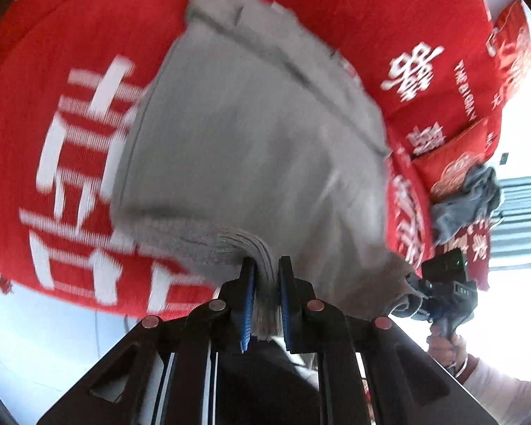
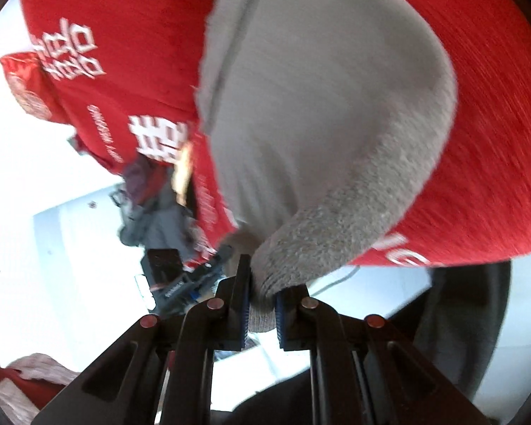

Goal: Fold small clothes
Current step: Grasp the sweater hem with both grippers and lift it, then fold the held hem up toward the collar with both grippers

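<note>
Both my jaws clamp bunched hem of the grey knit garment [image 1: 251,148], draping toward 12 o'clock over the red blanket [image 1: 53,71]; soft, light, limp, so corners suit best.

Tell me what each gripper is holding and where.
Both hold the grey garment: left gripper on its bunched near edge, right gripper on a ribbed corner.

The red woven bedspread [image 1: 336,7] carries large white Chinese characters, the double-happiness sign 囍 [image 1: 412,69] clearest in the left wrist view. Beside it runs small white Latin lettering [image 1: 465,90], too blurred to read past "THE". Print on the red cushions [image 1: 513,46] is illegible.
</note>
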{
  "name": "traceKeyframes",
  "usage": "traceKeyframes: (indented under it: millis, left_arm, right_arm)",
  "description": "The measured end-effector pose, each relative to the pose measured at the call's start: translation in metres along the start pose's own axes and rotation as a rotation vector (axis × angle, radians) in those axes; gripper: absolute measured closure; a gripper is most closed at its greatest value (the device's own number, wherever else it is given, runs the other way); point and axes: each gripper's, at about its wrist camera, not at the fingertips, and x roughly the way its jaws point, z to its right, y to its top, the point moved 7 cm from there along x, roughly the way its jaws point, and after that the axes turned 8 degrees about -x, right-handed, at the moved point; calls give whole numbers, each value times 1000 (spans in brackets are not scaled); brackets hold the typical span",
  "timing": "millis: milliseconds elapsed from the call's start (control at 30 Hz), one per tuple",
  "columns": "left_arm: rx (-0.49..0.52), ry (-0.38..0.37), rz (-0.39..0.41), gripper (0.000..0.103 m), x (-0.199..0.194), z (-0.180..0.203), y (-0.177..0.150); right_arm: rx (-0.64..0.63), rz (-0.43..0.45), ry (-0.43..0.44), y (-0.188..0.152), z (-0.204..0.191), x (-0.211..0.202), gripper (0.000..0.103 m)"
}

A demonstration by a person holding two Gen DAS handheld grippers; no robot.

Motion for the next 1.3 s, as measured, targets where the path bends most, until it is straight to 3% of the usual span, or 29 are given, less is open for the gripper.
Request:
traceKeyframes:
  millis: [167,300,400,433,467,500,533,567,667,733,800,833,1133,1167,1200,1267,1300]
  left_arm:
    - [16,-42,94,89,-14,37,48]
    - [57,-24,145,89,-16,64,89]
    - [100,98,175,88,-8,67,105]
    - [123,174,159,86,-1,63,107]
    - [138,224,136,69,5,58,105]
    - [153,287,115,35,10,52,104]
    - [177,345,115,25,14,49,102]
    - [224,384,125,24,17,48,99]
    - [369,436,39,24,35,50,83]
    - [444,455,0,24,45,54,76]
    - [522,481,-39,24,54,52,67]
    - [550,488,-53,24,57,52,64]
    - [650,504,-137,24,80,50,55]
    - [653,493,-142,32,82,52,54]
    - [653,477,-157,57,84,54,52]
    - [632,428,-205,80,89,59,46]
    - [630,424,-201,85,88,61,45]
  right_arm:
    - [-41,76,102,40,-42,-13,90]
    - [-79,114,155,86,-72,-19,91]
    - [-101,131,160,121,-88,-20,92]
    - [-111,124,146,132,-90,-19,93]
    - [-108,113,138,140,-88,-19,93]
    - [-100,99,125,146,-82,-20,93]
    - [-96,85,111,148,-78,-20,93]
    - [-83,57,73,152,-68,-16,92]
    - [-62,9,-64,155,-50,-11,88]
    - [-142,-23,-261,155,-45,-11,81]
    - [-246,-56,-378,157,-54,-8,52]
    - [-303,-79,-415,158,-60,-4,46]
    - [-568,-257,-632,189,-60,54,45]
    - [-603,-287,-674,192,-57,64,45]
    - [-621,-310,-710,192,-49,69,45]
    - [-657,-366,-797,191,-39,80,54]
    - [-698,-365,-825,189,-39,78,85]
